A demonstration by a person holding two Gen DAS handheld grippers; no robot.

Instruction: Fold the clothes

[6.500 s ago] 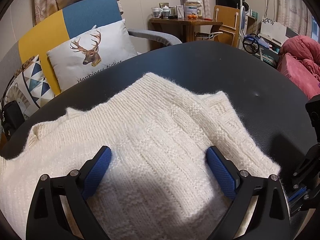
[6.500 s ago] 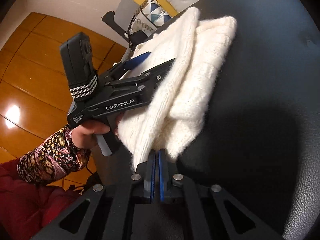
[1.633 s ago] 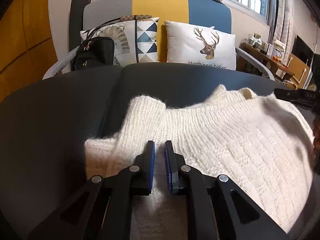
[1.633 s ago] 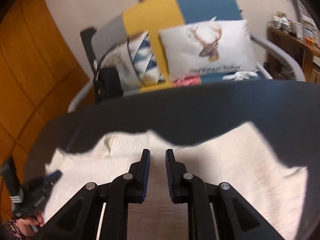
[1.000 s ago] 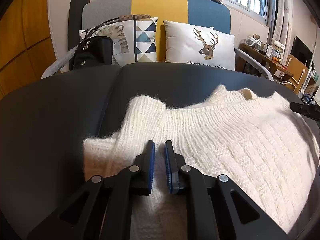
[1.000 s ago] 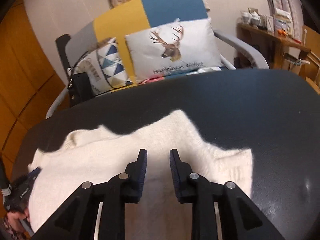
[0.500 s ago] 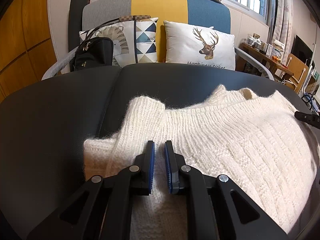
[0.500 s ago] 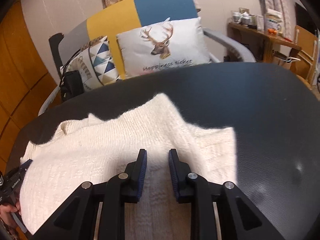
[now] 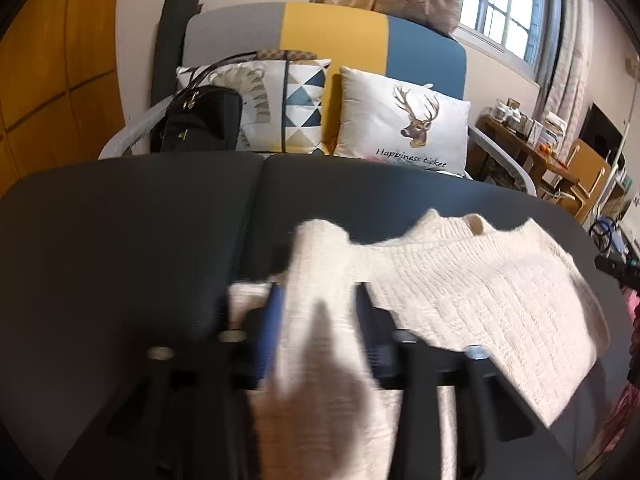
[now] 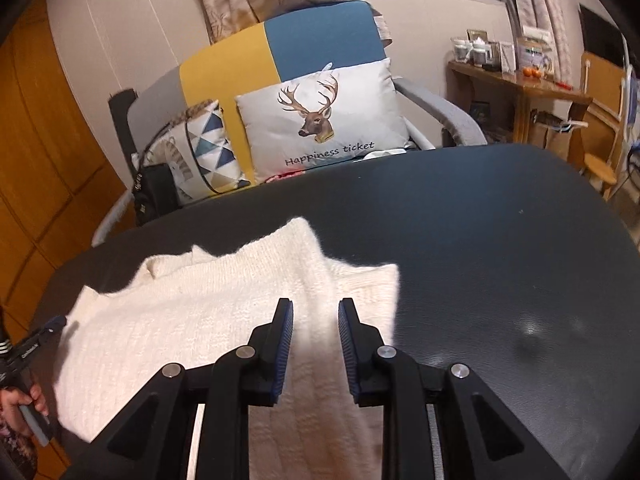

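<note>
A cream knitted sweater lies spread on the dark padded table. In the blurred left wrist view, my left gripper is open at the sweater's left end, and a thick fold of knit runs up between its blue pads. My right gripper hovers over the right part of the sweater. Its fingers are a little apart with nothing pinched. The left gripper's tip and a hand show at the far left of the right wrist view.
Beyond the table's far edge stands a grey, yellow and blue sofa with a deer pillow, a triangle-pattern pillow and a black bag. A wooden side table with small items is at the right. The table's right half is bare.
The left gripper's fingers have spread apart, and its view has blurred and pulled back and up. The right gripper has moved slightly to the right over the sweater.
</note>
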